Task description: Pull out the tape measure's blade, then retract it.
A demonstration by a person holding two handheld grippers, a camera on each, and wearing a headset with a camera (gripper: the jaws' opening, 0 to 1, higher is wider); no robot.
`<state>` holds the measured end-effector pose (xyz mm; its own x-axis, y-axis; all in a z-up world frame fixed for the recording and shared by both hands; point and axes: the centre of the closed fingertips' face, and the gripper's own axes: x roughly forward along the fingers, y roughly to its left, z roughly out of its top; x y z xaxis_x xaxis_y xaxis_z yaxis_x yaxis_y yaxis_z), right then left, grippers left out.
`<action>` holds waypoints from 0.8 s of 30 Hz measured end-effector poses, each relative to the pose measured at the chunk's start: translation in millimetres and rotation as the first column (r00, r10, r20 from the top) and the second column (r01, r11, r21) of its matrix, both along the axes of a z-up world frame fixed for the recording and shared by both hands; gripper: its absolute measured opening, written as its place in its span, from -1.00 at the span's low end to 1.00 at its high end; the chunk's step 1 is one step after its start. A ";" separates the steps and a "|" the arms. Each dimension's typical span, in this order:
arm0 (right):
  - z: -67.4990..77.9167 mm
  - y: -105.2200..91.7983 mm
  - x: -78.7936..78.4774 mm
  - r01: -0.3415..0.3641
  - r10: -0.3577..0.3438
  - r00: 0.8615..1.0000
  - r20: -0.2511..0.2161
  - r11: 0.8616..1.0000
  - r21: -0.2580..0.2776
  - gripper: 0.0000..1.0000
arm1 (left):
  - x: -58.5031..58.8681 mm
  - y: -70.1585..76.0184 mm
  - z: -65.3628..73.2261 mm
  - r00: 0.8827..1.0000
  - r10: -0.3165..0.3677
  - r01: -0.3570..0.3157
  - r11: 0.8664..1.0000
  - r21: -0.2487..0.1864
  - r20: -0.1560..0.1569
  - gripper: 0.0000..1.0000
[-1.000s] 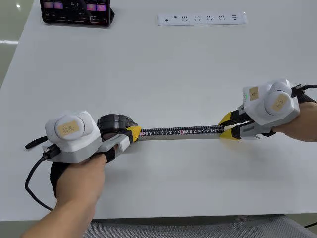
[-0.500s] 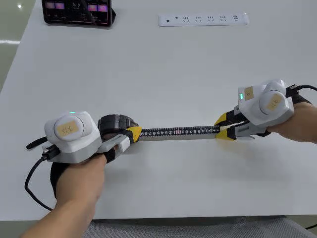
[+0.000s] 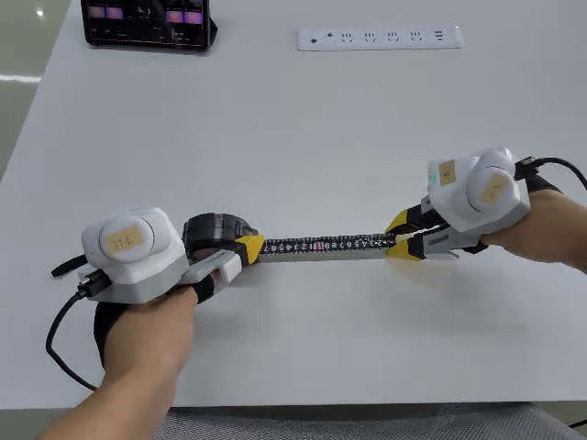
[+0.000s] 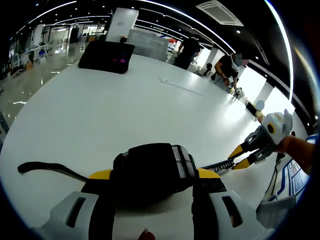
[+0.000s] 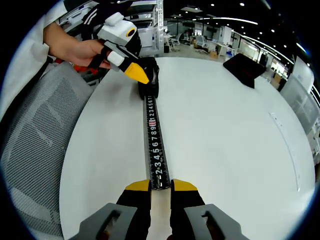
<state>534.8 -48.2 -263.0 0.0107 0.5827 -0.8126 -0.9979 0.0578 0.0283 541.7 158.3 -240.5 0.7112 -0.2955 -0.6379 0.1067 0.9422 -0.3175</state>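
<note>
While the left gripper [image 3: 229, 249] is clamped on the black tape measure case [image 3: 213, 231], which rests on the white workbench [image 3: 303, 147] near its front edge, the right gripper [image 3: 400, 246] is pinched on the free end of the blade [image 3: 321, 245]. The blade runs from the case mouth in a straight line, on or just above the bench surface (which of the two cannot be told), with its printed scale facing up in the right gripper view. The two grippers are well apart, one at each end of the exposed run.

Assessment: the pull-out step is done or close to it. Retraction is not yet done; the whole exposed length must go back into the case. Whether a blade lock is set cannot be told.

A power strip [image 3: 379, 38] and a dark console [image 3: 147, 20] with lit panels lie at the far edge, well apart from the work.
</note>
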 end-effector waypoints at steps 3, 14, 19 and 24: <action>0.5 4.2 -0.4 -0.003 0.003 1.000 -0.003 1.000 0.008 -0.80 | -0.2 -0.2 0.3 1.000 0.000 0.000 1.000 -0.005 0.000 0.15; 0.1 19.4 -1.3 -0.011 0.011 1.000 -0.011 0.999 0.030 -0.80 | 0.0 -0.7 0.5 1.000 -0.003 0.003 1.000 -0.011 -0.001 0.15; 1.5 26.1 -2.3 -0.012 0.012 1.000 -0.014 0.999 0.042 -0.80 | 0.1 -0.3 0.8 1.000 -0.002 0.002 1.000 -0.017 0.001 0.15; 1.9 32.7 -3.6 -0.017 0.018 1.000 -0.016 0.999 0.047 -0.80 | -0.1 -0.1 0.9 1.000 -0.003 0.003 1.000 -0.020 0.000 0.15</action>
<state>531.1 -15.5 -261.0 -0.0134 0.6199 -0.7846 -0.9981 0.0383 0.0473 541.5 158.2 -239.6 0.7100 -0.3103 -0.6321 0.1098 0.9355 -0.3359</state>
